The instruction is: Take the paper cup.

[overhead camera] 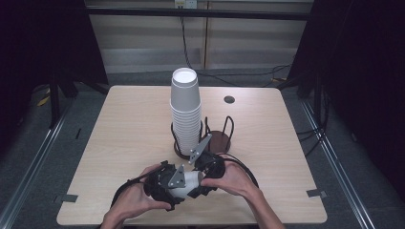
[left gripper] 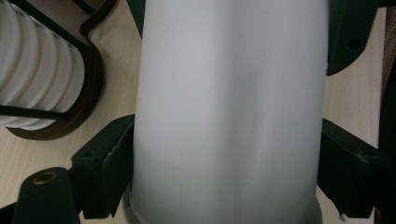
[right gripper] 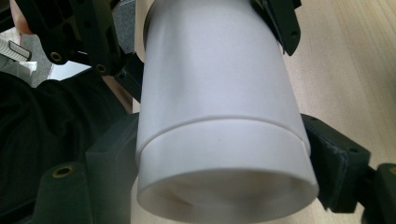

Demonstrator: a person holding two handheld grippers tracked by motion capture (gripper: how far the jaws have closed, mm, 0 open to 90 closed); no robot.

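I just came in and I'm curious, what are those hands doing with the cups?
A person holds a gripper in each hand near the front of the wooden table. The left gripper and right gripper both clamp white paper cups, apparently two nested together, lying sideways between them. Behind, a tall stack of cups stands in a dark wire holder.

Stack of cups [overhead camera: 185, 112] in the holder [overhead camera: 203, 143] mid-table [overhead camera: 124, 129]; nearer, one cup [overhead camera: 187, 183] between left gripper [overhead camera: 162, 183] and right gripper [overhead camera: 207, 167].
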